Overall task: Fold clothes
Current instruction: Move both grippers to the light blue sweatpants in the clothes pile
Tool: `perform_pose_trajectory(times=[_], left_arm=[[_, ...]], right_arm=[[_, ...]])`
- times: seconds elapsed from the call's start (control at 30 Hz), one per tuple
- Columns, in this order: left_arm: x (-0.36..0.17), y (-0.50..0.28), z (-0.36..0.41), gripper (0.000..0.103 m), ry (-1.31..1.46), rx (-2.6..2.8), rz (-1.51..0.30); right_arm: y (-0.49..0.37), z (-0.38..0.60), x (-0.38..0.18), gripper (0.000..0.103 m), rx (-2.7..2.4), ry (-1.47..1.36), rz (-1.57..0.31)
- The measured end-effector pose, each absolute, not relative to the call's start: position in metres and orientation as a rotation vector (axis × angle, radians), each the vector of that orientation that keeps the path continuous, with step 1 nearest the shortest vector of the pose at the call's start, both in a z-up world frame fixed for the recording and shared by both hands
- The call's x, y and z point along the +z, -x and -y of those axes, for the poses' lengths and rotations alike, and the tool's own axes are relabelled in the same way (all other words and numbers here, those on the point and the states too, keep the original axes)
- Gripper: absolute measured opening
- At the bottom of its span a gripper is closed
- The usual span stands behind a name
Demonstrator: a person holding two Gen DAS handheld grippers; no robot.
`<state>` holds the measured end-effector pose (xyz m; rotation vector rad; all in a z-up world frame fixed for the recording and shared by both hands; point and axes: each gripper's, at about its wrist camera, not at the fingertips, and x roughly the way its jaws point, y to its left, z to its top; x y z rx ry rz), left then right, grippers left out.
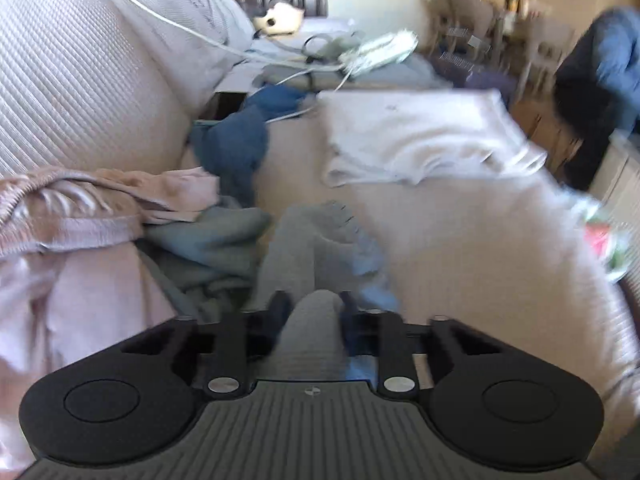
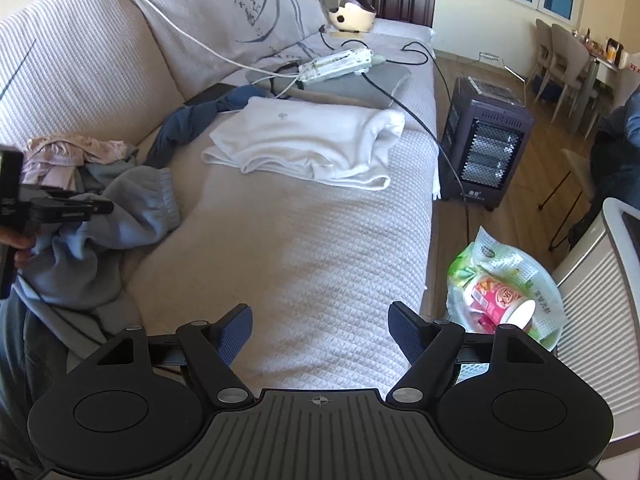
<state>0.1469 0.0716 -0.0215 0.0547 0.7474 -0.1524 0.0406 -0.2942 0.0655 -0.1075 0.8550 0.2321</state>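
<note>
Left wrist view: my left gripper (image 1: pixel 311 312) has its dark pads pinched on a fold of the soft grey fleece garment (image 1: pixel 316 240), which trails forward across the cream textured sofa cover (image 1: pixel 460 248). A pink crumpled garment (image 1: pixel 80 216) is heaped to the left, and a folded white top (image 1: pixel 416 140) lies further along the seat. Judging from this, I should lift the fleece clear of the heap before spreading it

Right wrist view: my right gripper (image 2: pixel 320 332) hangs over bare seat with jaws spread wide and nothing between them. At the left edge the left gripper (image 2: pixel 96 208) grips the grey fleece garment (image 2: pixel 120 216). I would bring the free gripper to the ribbed cuff (image 2: pixel 168 196), so both hold opposite ends and the cloth can be pulled flat
</note>
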Motion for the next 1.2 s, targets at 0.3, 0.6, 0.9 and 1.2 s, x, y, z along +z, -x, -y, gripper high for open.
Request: perform_pose_trajectory(times=[0.3, 0.6, 0.9, 1.2], left_arm=[[0.03, -0.124, -0.034, 0.017, 0.111, -0.356, -0.634], [0.052, -0.113, 0.077, 0.0, 0.036, -0.653, -0.548], [-0.009, -0.114, 0.046, 0.034, 0.039, -0.475, -0.763], [-0.018, -0.109, -0.011, 0.059, 0.064, -0.308, -0.759]], right_arm=[[-0.055, 0.28, 0.066, 0.078, 0.309, 0.115, -0.801], [-0.057, 0.302, 0.059, 0.078, 0.256, 0.038, -0.793], [-0.061, 0.331, 0.039, 0.078, 0.219, -0.026, -0.88], [-0.092, 0.299, 0.029, 0.078, 0.276, -0.033, -0.949]])
